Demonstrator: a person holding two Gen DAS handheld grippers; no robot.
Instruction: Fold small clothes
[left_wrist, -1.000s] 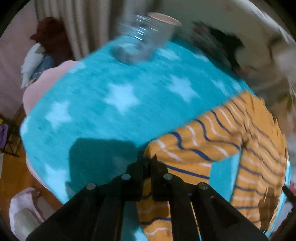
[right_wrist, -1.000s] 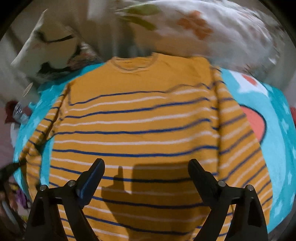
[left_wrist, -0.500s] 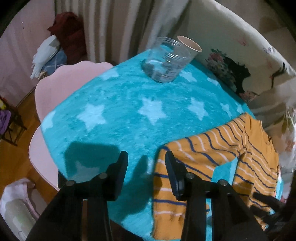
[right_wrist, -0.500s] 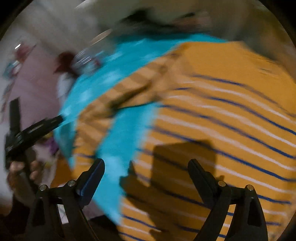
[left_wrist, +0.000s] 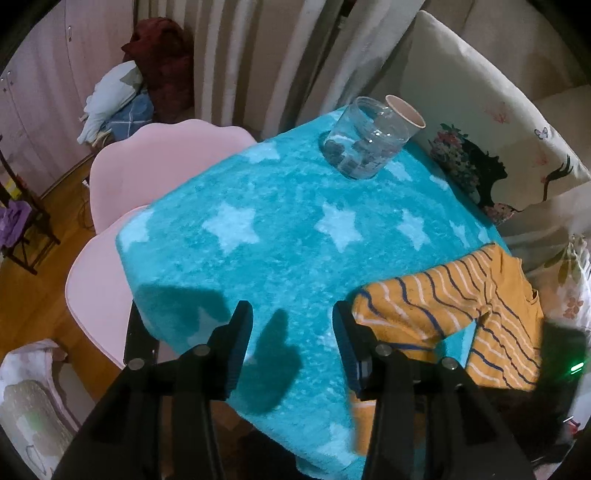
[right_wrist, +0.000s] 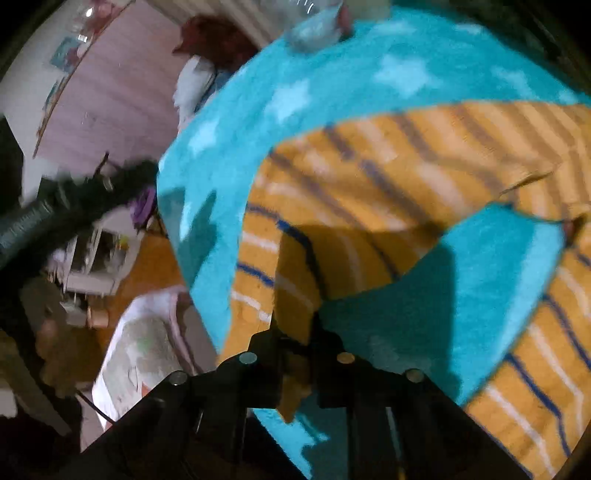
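An orange sweater with blue and white stripes (left_wrist: 461, 306) lies on a teal star-pattern blanket (left_wrist: 280, 236) over a table. Its left sleeve (right_wrist: 369, 184) stretches toward the table's near edge. My left gripper (left_wrist: 291, 332) is open and empty, above the blanket just left of the sleeve end. My right gripper (right_wrist: 297, 332) is shut on the sleeve's cuff end (right_wrist: 291, 266) at the table edge. The sweater body (right_wrist: 546, 369) fills the right of the right wrist view.
A clear glass jar (left_wrist: 364, 142) and a paper cup (left_wrist: 404, 110) stand at the blanket's far edge. A pink chair (left_wrist: 147, 173) sits left of the table. Floral cushions (left_wrist: 498, 147) lie behind. A pile of clothes (left_wrist: 122, 99) is at far left.
My left gripper let go of the sleeve, opened and drew back to the left. My right gripper swung from the sweater body to the left sleeve and shut on its end.
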